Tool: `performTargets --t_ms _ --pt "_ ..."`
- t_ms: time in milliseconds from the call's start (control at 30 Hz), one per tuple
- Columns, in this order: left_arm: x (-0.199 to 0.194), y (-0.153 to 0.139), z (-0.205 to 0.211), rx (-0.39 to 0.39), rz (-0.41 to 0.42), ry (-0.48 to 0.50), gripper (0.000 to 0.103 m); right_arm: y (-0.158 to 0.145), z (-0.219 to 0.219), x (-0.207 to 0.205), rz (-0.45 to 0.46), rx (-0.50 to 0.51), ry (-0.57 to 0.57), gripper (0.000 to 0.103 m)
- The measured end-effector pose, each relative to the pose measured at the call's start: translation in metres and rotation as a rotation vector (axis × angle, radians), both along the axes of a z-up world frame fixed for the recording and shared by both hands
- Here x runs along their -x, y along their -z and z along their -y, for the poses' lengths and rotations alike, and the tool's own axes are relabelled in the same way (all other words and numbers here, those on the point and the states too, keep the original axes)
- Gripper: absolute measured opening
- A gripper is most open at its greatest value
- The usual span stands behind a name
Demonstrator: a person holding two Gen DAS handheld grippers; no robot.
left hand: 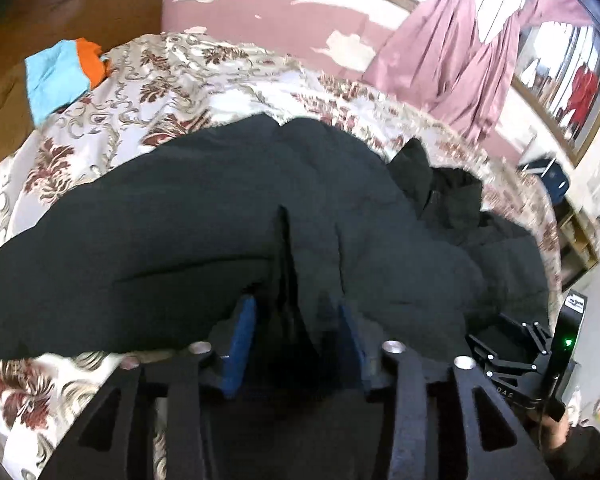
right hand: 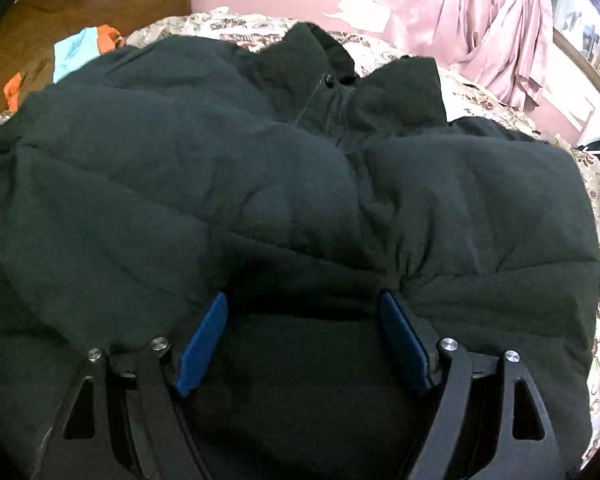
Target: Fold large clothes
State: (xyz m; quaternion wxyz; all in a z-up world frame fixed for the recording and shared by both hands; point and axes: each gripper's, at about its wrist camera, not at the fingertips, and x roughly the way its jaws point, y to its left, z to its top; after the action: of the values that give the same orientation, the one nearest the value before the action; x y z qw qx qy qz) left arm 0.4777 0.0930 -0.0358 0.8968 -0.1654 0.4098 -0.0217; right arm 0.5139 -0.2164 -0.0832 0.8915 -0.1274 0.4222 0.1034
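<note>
Both claws, left and right, gape over the black jacket; bedspread beyond.

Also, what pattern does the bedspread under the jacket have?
The bedspread has dark red flowers and beige scrolls on white; the left wrist view shows it best.

the jacket is dark, puffy and quilted, spread flat across the middle of the right wrist frame, collar at top centre with a snap button. in the left wrist frame it fills the centre, rumpled toward the right.
</note>
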Motion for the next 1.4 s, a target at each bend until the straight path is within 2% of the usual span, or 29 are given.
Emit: performTargets --t_ms 67,133,233,400,433,600,733,867,1100,1300,1400 --pt "0.02 -0.008 -0.012 0.033 0.042 -0.034 0.082 -0.019 0.003 0.017 0.07 -0.043 -0.004 0.076" --pt "0.036 -0.013 -0.023 0.069 0.072 -0.054 0.086 -0.034 0.003 0.032 0.107 -0.082 0.0 0.079" --pt "0.057 -0.013 -0.044 0.148 0.064 -0.062 0.089 -0.047 0.0 0.049 0.104 -0.131 0.007 0.084" --pt "0.094 -0.004 -0.082 0.286 0.086 -0.128 0.103 -0.059 -0.016 0.08 0.108 -0.149 0.004 0.097" --pt "0.102 0.0 -0.09 0.312 0.09 -0.153 0.103 -0.061 -0.019 0.085 0.108 -0.152 0.001 0.101" --pt "0.134 0.026 -0.133 0.429 0.107 -0.285 0.103 -0.078 -0.043 0.103 0.085 -0.214 -0.007 0.101" --pt "0.153 0.043 -0.161 0.454 0.149 -0.393 0.103 -0.083 -0.064 0.106 0.062 -0.256 -0.002 0.101" --pt "0.167 0.057 -0.183 0.452 0.238 -0.497 0.103 -0.078 -0.086 0.105 0.051 -0.24 -0.006 0.101" --pt "0.158 0.084 -0.209 0.579 0.207 -0.476 0.103 -0.065 -0.111 0.096 0.08 -0.133 0.026 0.101" --pt "0.155 0.087 -0.208 0.636 0.225 -0.459 0.103 -0.058 -0.105 0.069 0.121 -0.054 0.177 0.101" --pt "0.15 0.085 -0.204 0.648 0.207 -0.421 0.103 -0.052 -0.095 0.054 0.121 -0.058 0.257 0.101"
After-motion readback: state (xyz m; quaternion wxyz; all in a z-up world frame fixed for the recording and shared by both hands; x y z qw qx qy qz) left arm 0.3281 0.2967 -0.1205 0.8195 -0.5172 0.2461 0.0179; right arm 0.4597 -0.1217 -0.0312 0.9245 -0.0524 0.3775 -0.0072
